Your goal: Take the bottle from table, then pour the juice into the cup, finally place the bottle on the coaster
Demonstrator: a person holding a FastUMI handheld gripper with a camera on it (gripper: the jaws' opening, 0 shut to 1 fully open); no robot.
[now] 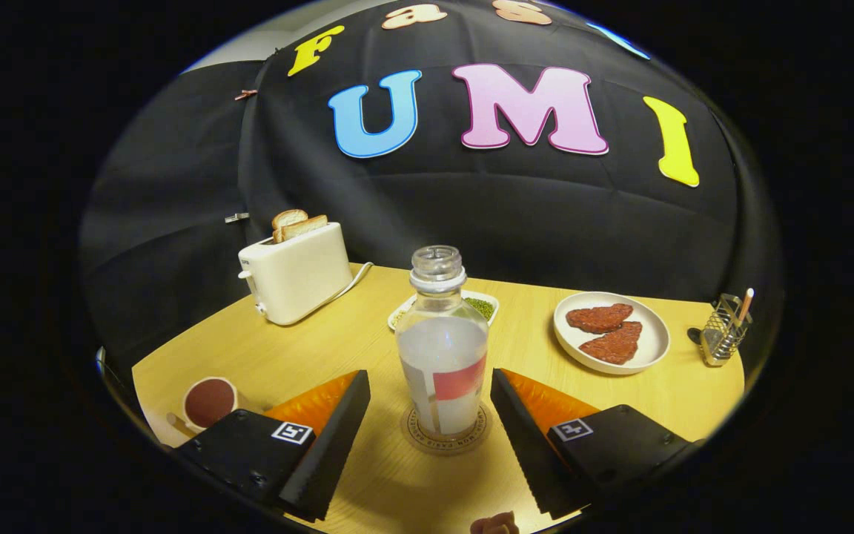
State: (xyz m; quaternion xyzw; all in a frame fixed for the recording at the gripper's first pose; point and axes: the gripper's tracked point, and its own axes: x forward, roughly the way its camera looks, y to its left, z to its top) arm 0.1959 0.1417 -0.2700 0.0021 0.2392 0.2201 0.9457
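— Where's the bottle?
— Upright on the coaster, between the fingers, touching neither.
— And the tool?
— Wide open, holding nothing. The cup sits beside its left finger.

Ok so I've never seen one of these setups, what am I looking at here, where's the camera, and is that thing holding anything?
The camera rides on a hand-held gripper, a two-finger tool a person carries, and looks forward along its fingers. The two dark wedges low in the picture are those fingers. They are open, one on each side of a bottle, not touching it, so nothing is held. The bottle stands upright on a round coaster on a wooden table; it has no cap and holds pale liquid. Near the left finger is a cup of dark drink. Farther back are a toaster with bread, a small dish of greens, a plate with two reddish patties, and a wire rack.
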